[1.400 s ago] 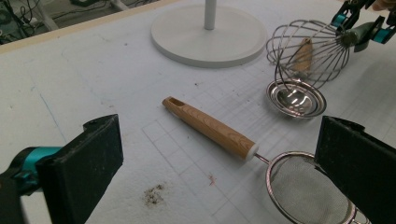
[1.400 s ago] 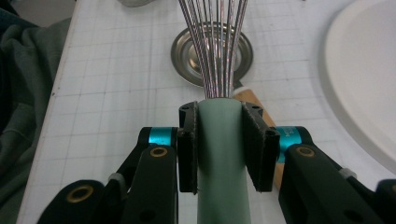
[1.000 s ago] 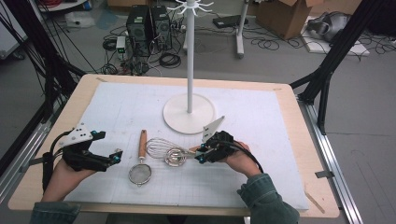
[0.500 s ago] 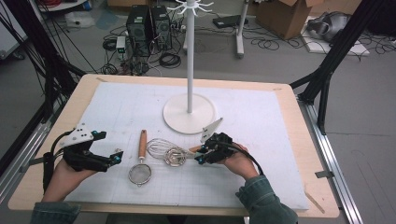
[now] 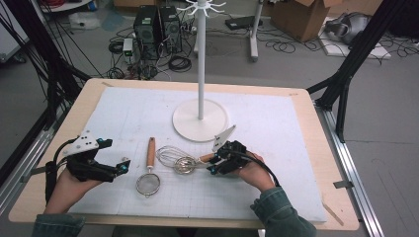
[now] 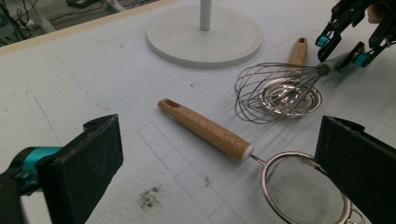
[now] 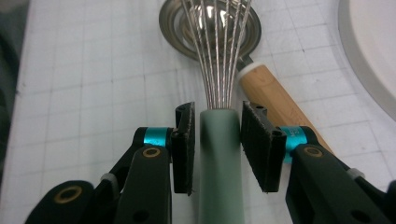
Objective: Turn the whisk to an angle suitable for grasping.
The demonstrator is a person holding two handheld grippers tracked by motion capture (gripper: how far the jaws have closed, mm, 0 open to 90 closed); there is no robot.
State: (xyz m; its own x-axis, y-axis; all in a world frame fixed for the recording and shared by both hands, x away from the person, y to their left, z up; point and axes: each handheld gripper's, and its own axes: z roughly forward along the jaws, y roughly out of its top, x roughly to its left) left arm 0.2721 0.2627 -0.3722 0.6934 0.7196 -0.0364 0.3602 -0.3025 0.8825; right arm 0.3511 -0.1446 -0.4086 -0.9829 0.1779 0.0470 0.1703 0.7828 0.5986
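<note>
- The whisk (image 7: 219,154) has a pale green handle and a balloon of thin steel wires; its wire end (image 5: 170,157) lies over the bowl of a steel spoon (image 5: 185,165) with a wooden handle.
- It lies flat on the white mat of the table (image 5: 306,207), at about 6 o'clock from the round base of the white stand (image 5: 200,120), near the table's middle.
- My right tongs (image 5: 221,160) straddle the green handle. In the right gripper view a thin gap shows on each side between the pads (image 7: 185,147) and the handle, so they are released, not pinching; the jaws have just been opening.
- My right hand (image 5: 254,173) rests low on the mat, tongs pointing towards 9 o'clock along the whisk.
- My left tongs (image 5: 121,167) are spread wide with nothing between them, low over the mat and aimed towards 3 o'clock.
- Just past them lies a sieve (image 6: 303,193) with a wooden handle, mesh end nearest me.
- I can read no writing or brand on anything.
</note>
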